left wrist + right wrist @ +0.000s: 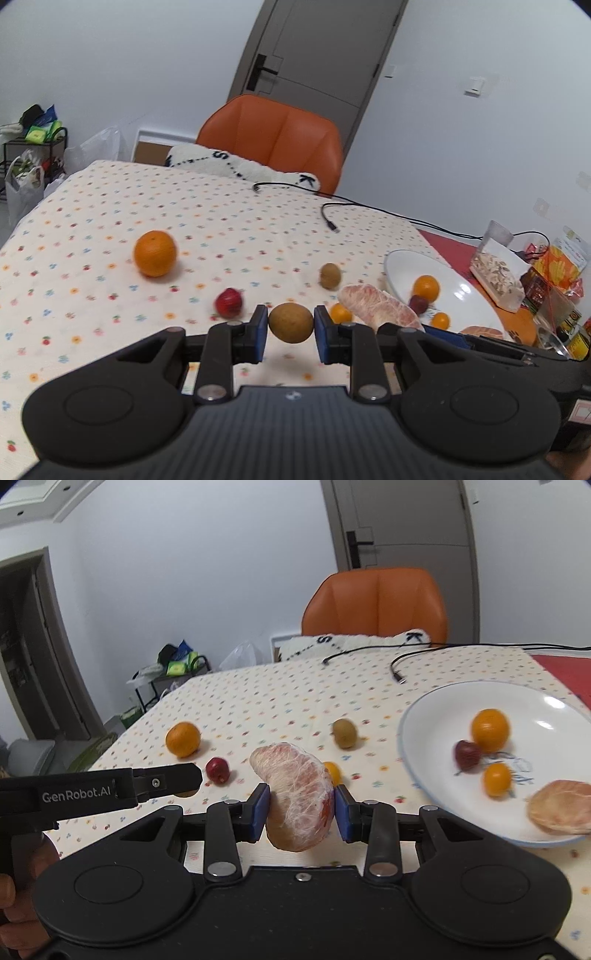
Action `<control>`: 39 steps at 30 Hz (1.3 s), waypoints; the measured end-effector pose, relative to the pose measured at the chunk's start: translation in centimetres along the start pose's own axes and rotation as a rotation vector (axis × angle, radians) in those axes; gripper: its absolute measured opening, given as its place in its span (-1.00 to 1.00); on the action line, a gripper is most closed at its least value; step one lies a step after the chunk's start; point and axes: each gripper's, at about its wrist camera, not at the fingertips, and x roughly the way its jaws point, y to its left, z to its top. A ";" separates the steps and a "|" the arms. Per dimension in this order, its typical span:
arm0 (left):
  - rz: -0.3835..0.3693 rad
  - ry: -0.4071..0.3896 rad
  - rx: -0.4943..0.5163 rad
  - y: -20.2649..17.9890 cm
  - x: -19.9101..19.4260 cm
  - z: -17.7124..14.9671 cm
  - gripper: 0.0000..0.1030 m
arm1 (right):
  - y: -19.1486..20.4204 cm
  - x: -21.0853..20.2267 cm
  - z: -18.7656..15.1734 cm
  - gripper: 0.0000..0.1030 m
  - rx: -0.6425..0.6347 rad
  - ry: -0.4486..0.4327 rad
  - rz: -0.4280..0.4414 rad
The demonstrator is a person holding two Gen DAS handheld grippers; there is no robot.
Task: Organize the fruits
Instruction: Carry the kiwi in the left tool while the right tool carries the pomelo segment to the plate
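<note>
Between my right gripper (300,805) and the white plate (424,775) the tablecloth (258,701) lies bare. On the plate, an orange (489,730), a red fruit (467,755), a small orange (497,779) and a pomelo segment (559,806) fill the near half; its far half is open. My left gripper (290,325) crowds my right's left side. The kiwi (344,733) and cable end (398,677) sit ahead.

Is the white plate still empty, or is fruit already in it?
Not empty. The white plate holds an orange, a dark red fruit, a small orange fruit and a peeled pomelo piece.
</note>
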 end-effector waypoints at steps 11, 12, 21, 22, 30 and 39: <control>-0.050 -0.022 0.063 -4.1 0.5 0.7 -0.51 | -3.7 -3.8 0.2 -0.31 0.071 -0.073 -0.051; -0.055 -0.022 0.068 -4.4 0.6 0.6 -0.51 | -4.2 -4.0 0.2 -0.31 0.079 -0.078 -0.058; -0.096 -0.005 0.110 -7.6 1.9 0.2 -0.51 | -7.6 -6.3 0.1 -0.31 0.141 -0.123 -0.133; -0.099 -0.003 0.114 -7.8 2.0 0.2 -0.51 | -8.0 -6.5 0.0 -0.31 0.147 -0.129 -0.141; -0.106 0.016 0.136 -9.4 3.3 0.0 -0.51 | -11.2 -7.7 -0.1 -0.31 0.201 -0.169 -0.195; -0.112 0.050 0.163 -10.9 5.6 -0.1 -0.51 | -14.2 -7.5 -0.6 -0.31 0.251 -0.187 -0.225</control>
